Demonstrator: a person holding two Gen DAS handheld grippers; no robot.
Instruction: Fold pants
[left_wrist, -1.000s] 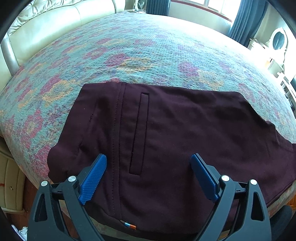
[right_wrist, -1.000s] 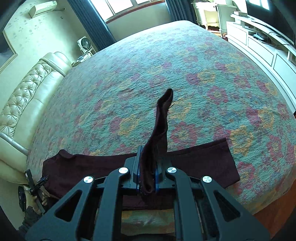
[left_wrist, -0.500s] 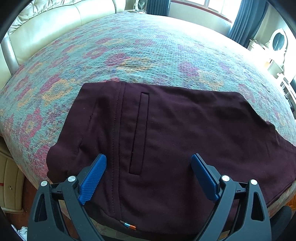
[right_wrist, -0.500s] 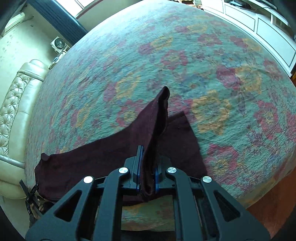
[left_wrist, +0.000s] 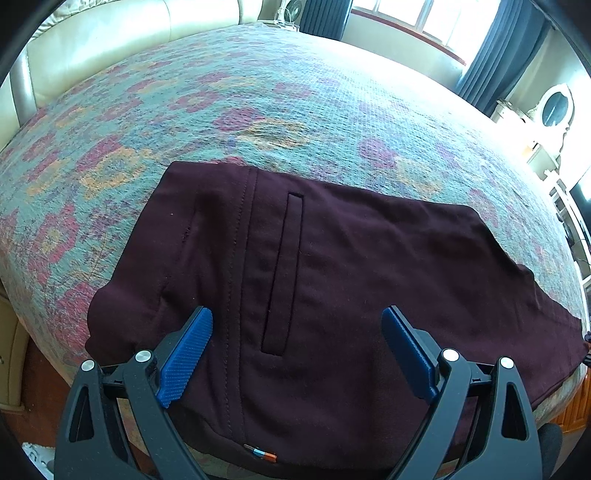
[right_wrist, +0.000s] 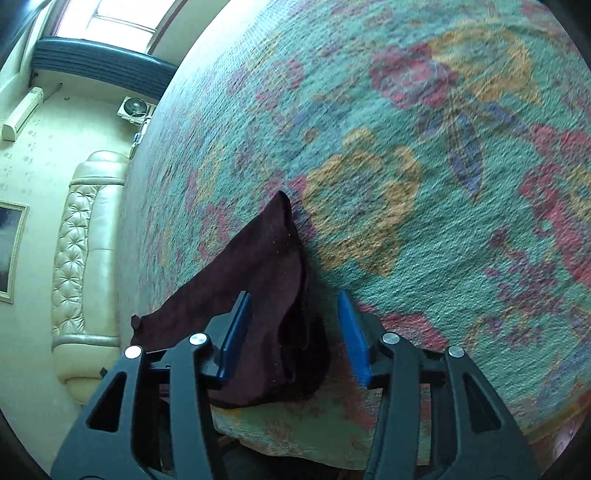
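My right gripper (right_wrist: 293, 328) has just been opening; its blue pads stand apart with the bunched leg end of the maroon pants (right_wrist: 266, 280) between them, no longer pinched. My left gripper (left_wrist: 297, 350) hangs spread wide above the pants' waist and pocket (left_wrist: 282, 269). The pants lie flat across the floral bedspread (left_wrist: 258, 96).

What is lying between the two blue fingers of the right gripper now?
In the right wrist view, the right gripper has just been opening; the dark pants leg end lies loose between its pads.
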